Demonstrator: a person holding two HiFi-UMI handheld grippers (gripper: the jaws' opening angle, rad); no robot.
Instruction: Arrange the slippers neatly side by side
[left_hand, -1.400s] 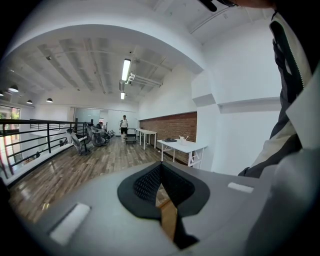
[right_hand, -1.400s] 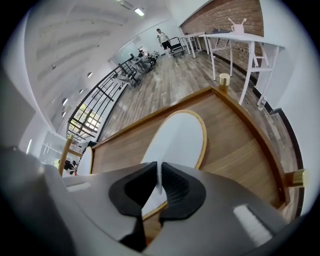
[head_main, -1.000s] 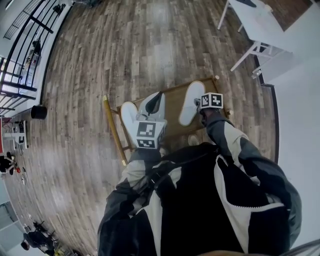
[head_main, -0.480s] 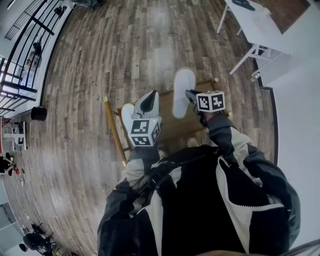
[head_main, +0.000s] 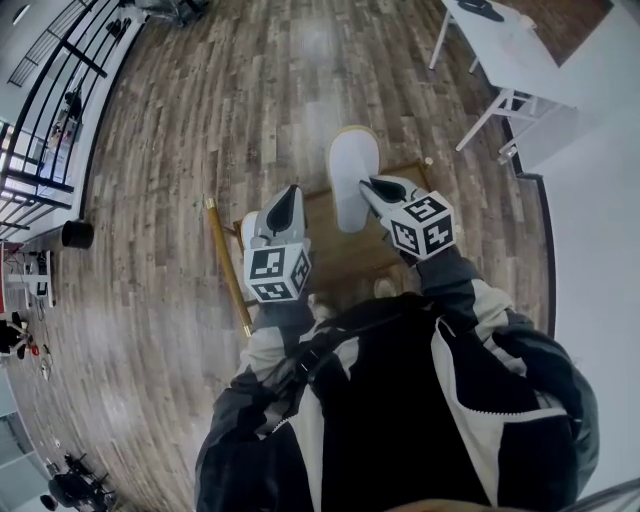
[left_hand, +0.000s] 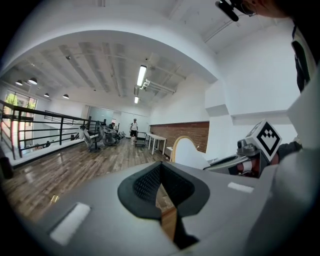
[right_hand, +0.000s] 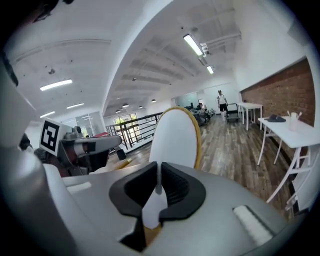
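Slipper no. 1 (head_main: 353, 172), white with a tan rim, is pinched by its edge in my right gripper (head_main: 372, 187). The right gripper view shows the thin white edge clamped between the black pads (right_hand: 176, 186), with the slipper (right_hand: 175, 137) standing upright ahead of the jaws. It's off the ground, above the far edge of the wooden board (head_main: 335, 255) that lies on the plank floor (head_main: 200, 130).

My left gripper (head_main: 287, 200) has its fingers pressed together with nothing between them. In its own view only bare wood shows through the slit below the pads (left_hand: 145, 185). It hangs over the left part of the board, beside the right gripper but apart from it.

Slipper no. 2 (head_main: 247, 226) is just a white sliver at the left gripper's left side, the rest hidden behind it. I can't tell how it lies.

A gold pole (head_main: 228, 265) lies on the floor along the board's left edge.
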